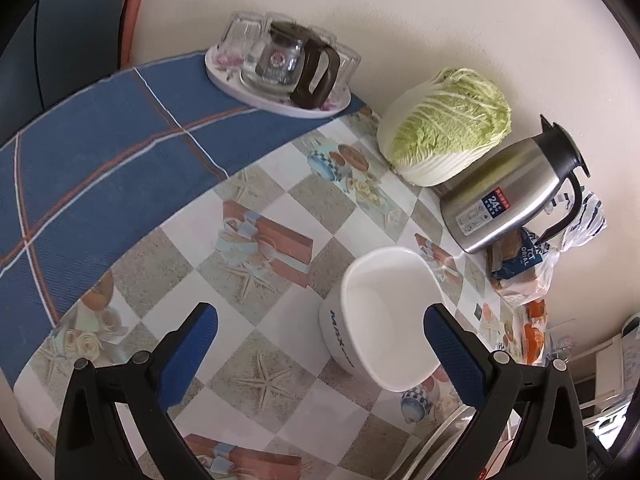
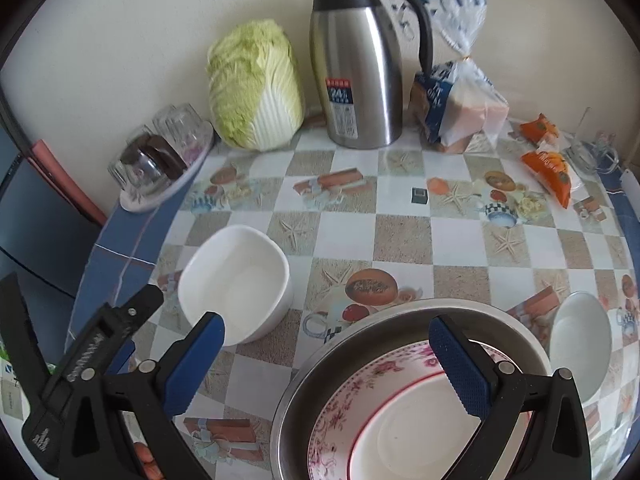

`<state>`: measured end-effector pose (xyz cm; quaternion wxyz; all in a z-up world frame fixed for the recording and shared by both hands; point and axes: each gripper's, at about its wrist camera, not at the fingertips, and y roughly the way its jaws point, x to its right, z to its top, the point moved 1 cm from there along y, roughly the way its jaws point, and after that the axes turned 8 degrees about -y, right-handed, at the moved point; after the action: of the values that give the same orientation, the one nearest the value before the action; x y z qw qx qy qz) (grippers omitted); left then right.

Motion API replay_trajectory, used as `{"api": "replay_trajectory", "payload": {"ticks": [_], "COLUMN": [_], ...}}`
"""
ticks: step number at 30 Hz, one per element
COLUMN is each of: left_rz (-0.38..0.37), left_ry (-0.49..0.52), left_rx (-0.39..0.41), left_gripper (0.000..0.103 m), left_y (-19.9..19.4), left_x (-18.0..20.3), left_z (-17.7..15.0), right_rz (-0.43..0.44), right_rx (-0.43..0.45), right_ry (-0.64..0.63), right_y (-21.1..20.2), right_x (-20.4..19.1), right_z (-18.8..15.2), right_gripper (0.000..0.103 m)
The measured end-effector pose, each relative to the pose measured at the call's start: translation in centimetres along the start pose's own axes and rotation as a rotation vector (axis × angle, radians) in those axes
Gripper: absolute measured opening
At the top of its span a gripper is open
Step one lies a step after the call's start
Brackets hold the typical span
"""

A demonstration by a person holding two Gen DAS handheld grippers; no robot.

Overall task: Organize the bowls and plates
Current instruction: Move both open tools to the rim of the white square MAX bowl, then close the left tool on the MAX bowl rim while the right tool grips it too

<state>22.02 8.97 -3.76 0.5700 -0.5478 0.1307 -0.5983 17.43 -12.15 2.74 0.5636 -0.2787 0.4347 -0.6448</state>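
1. The left gripper (image 1: 320, 356) is spread wide and holds nothing; its right-hand pad sits just at the near rim of the white square bowl (image 1: 384, 316), which stands upright on the table (image 1: 280, 272).
2. The right gripper (image 2: 328, 364) is also spread and empty, poised over the metal basin (image 2: 304, 380) that holds a flowered plate (image 2: 344, 400) with a red-rimmed plate (image 2: 416, 432) stacked inside it.
3. The square bowl looks like glazed ceramic: stiff, smooth, likely slippery and breakable. Its thin wall is probably the best hold, one pad inside and one outside, gripped firmly but set down gently.
4. A small white bowl (image 2: 580, 344) lies just right of the basin, close to the table's edge, so it could be knocked off.
5. Beyond the square bowl the table is open; the cabbage (image 2: 256, 84), steel jug (image 2: 356, 68) and bread bag (image 2: 460, 108) stand well back by the wall.
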Motion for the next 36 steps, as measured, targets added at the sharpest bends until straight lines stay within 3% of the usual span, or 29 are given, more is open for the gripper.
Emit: {"api": "replay_trajectory", "payload": {"ticks": [9, 12, 22, 25, 30, 32, 36], "left_rz": [0.0, -0.001, 0.011, -0.002, -0.013, -0.019, -0.023], "left_ry": [-0.033, -0.038, -0.067, -0.076, -0.066, -0.061, -0.065], "left_rx": [-0.027, -0.031, -0.102, -0.111, -0.121, -0.13, -0.162], "left_gripper": [0.102, 0.1, 0.064, 0.063, 0.059, 0.048, 0.034], "left_y": [1.5, 1.9, 4.6, 4.9, 5.5, 5.9, 6.8], "left_x": [-0.6, -0.6, -0.8, -0.7, -0.3, -0.2, 0.0], "left_z": [0.7, 0.8, 0.6, 0.7, 0.5, 0.5, 0.0], "right_rz": [-0.031, -0.056, -0.071, -0.072, -0.067, -0.052, -0.03], "right_rx": [-0.036, -0.047, -0.104, -0.117, -0.136, -0.137, -0.137], "right_ry": [-0.027, -0.029, -0.043, -0.055, -0.052, -0.051, -0.058], "right_y": [2.4, 3.2, 5.7, 6.4, 7.5, 7.9, 8.4], "right_x": [-1.2, -1.4, -2.2, -2.5, -2.6, -2.6, -2.9], "right_z": [1.9, 2.4, 3.4, 3.5, 3.5, 3.4, 3.3], "right_gripper": [0.102, 0.093, 0.065, 0.063, 0.044, 0.034, 0.024]}}
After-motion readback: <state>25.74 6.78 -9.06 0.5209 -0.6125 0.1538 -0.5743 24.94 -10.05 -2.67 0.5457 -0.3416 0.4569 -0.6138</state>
